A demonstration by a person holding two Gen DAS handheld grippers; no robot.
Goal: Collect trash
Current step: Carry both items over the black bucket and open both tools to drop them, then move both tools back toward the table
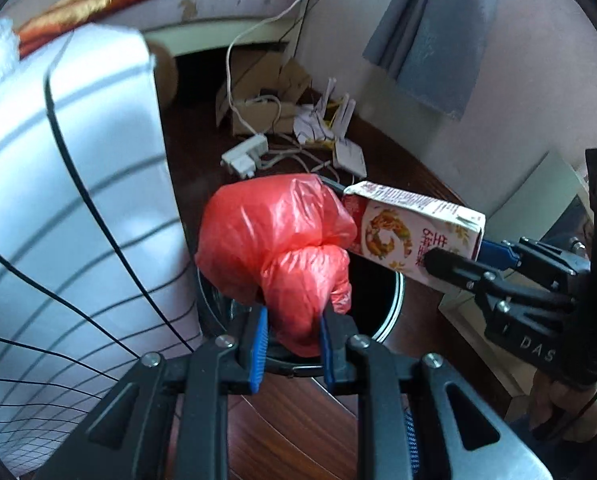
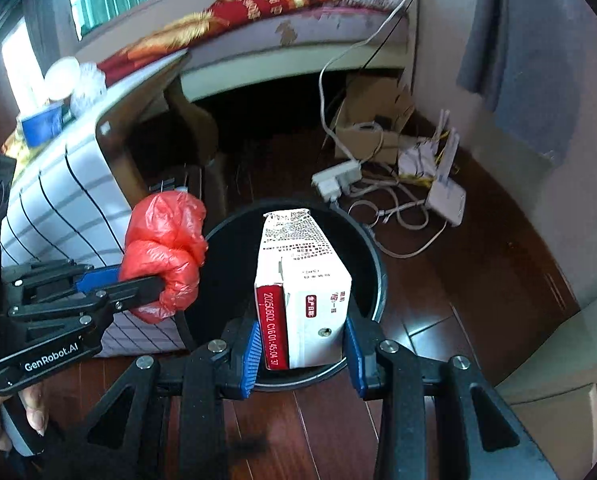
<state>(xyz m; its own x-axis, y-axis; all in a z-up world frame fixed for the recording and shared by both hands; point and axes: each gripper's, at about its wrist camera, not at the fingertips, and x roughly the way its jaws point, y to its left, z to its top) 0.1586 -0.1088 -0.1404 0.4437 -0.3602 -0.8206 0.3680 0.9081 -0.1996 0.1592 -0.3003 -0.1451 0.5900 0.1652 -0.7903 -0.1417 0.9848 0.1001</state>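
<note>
L gripper clamped on red plastic bag; R gripper clamped on milk carton, both held over black bin, frame centre.

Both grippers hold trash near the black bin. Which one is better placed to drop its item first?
Probably the right gripper: its milk carton hangs over the opening of the black bin. The left gripper holds the red plastic bag nearer the bin's rim, beside the table.

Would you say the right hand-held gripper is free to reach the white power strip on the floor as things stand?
Probably not yet. The right hand-held gripper is shut on a carton held over the black bin, and the power strip lies on the floor beyond the bin. It would likely have to drop the carton first.
</note>
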